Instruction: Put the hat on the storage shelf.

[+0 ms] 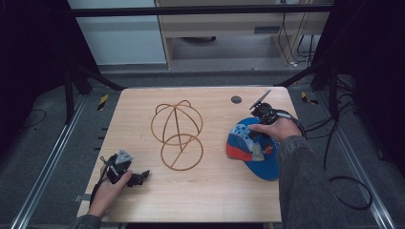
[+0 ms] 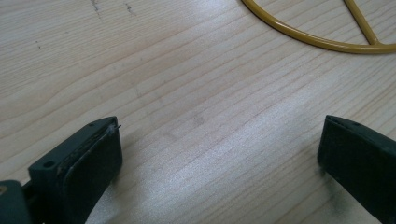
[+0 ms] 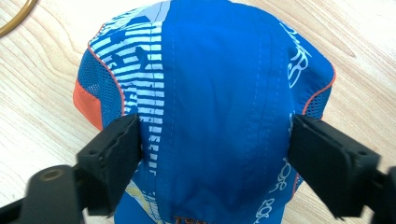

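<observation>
Blue cloth with white stripes and a bit of orange makes up the cap (image 1: 253,149). It lies on the right side of the wooden table (image 1: 210,200), just under the person's right hand (image 1: 278,129).

The right claw (image 3: 215,154) sits over the cap. Its two black jaws stand wide, one on each side of the blue top. The cap is between them and the pads are right at the cloth, but the cloth is not pinched or bunched, so the claw looks open around the cap and is not holding it tight.

The left claw (image 2: 219,154) rests low on the near left part of the table, held in the left hand (image 1: 107,188). Its jaws are wide open with only bare wood between them.

A gold wire stand (image 1: 177,135) sits in the middle of the table, between the two hands. It has a round ring lying flat and a dome of bent wire rising from the ring's far side. A curve of that ring shows near the top of the left gripper view. The cap is beside the stand, a little apart, not touching it.
</observation>
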Demonstrator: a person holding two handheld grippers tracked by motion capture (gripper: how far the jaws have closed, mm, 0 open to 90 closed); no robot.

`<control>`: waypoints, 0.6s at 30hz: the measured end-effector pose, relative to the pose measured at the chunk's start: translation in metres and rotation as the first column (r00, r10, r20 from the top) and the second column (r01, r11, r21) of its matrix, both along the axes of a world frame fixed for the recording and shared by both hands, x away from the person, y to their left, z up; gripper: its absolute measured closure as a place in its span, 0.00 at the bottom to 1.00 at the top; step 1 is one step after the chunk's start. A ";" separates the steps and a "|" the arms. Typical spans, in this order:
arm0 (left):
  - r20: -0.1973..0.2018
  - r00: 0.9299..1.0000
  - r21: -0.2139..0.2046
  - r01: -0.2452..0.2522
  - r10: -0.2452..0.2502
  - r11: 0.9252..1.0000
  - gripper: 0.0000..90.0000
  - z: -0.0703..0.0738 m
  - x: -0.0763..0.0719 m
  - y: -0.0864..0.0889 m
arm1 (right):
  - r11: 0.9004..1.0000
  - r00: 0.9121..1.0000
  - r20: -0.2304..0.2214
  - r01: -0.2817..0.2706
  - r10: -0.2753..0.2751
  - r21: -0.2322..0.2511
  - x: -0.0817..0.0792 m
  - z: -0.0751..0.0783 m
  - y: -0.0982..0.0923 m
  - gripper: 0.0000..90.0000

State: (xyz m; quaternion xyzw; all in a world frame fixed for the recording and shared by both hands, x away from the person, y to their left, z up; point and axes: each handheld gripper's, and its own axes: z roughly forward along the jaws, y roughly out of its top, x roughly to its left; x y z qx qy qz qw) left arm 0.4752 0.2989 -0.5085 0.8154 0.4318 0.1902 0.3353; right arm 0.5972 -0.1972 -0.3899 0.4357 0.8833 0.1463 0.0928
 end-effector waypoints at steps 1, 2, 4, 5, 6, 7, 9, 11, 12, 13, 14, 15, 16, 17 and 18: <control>0.000 1.000 0.000 0.000 0.000 1.000 0.00 0.000 0.000 0.000 | 1.000 1.000 -0.004 0.000 0.000 0.006 0.000 0.000 0.000 0.26; 0.000 1.000 0.000 0.000 0.000 1.000 0.00 0.000 0.000 0.000 | 1.000 1.000 -0.004 0.003 -0.003 0.007 0.000 -0.001 -0.001 0.28; 0.000 1.000 0.000 0.000 0.000 1.000 0.00 0.000 0.000 0.000 | 1.000 1.000 -0.008 0.004 -0.004 0.012 -0.001 -0.001 -0.001 0.33; 0.000 1.000 0.000 0.000 0.000 1.000 0.00 0.000 0.000 0.000 | 1.000 1.000 -0.010 0.003 -0.003 0.012 -0.001 -0.001 -0.002 0.36; 0.000 1.000 0.000 0.000 0.000 1.000 0.00 0.000 0.000 0.000 | 1.000 1.000 -0.009 0.000 0.000 0.010 -0.001 -0.001 -0.002 0.39; 0.000 1.000 0.000 0.000 0.000 1.000 0.00 0.000 0.000 0.000 | 1.000 1.000 -0.010 0.004 -0.003 0.010 -0.002 -0.001 -0.003 0.41; 0.000 1.000 0.000 0.000 0.000 1.000 0.00 0.000 0.000 0.000 | 1.000 1.000 -0.014 -0.009 0.009 0.012 -0.002 -0.001 -0.004 0.47; 0.000 1.000 0.000 0.000 0.000 1.000 0.00 0.000 0.000 0.000 | 1.000 1.000 -0.012 -0.009 0.010 0.010 -0.002 -0.001 -0.005 0.50; 0.000 1.000 0.000 0.000 0.000 1.000 0.00 0.000 0.000 0.000 | 1.000 1.000 -0.014 -0.006 0.006 0.014 -0.003 -0.001 -0.005 0.52; 0.000 1.000 0.000 0.000 0.000 1.000 0.00 0.000 0.000 0.000 | 1.000 1.000 -0.013 -0.014 0.014 0.013 -0.003 -0.001 -0.005 0.54; 0.000 1.000 0.000 0.000 0.000 1.000 0.00 0.000 0.000 0.000 | 1.000 1.000 -0.012 -0.016 0.016 0.012 -0.003 -0.001 -0.006 0.56; 0.000 1.000 0.000 0.000 0.000 1.000 0.00 0.000 0.000 0.000 | 1.000 1.000 -0.012 -0.016 0.017 0.014 -0.004 -0.001 -0.006 0.58; 0.000 1.000 0.001 0.000 0.000 1.000 0.00 0.000 0.000 0.000 | 1.000 1.000 -0.013 -0.019 0.020 0.015 -0.004 -0.001 -0.006 0.60; 0.000 1.000 0.000 0.000 0.000 1.000 0.00 0.000 0.000 0.000 | 1.000 1.000 -0.015 -0.008 0.008 0.017 -0.005 -0.001 -0.006 0.63; 0.000 1.000 0.000 0.000 0.000 1.000 0.00 0.000 0.000 0.000 | 1.000 1.000 -0.011 -0.018 0.018 0.018 -0.005 0.000 -0.007 0.65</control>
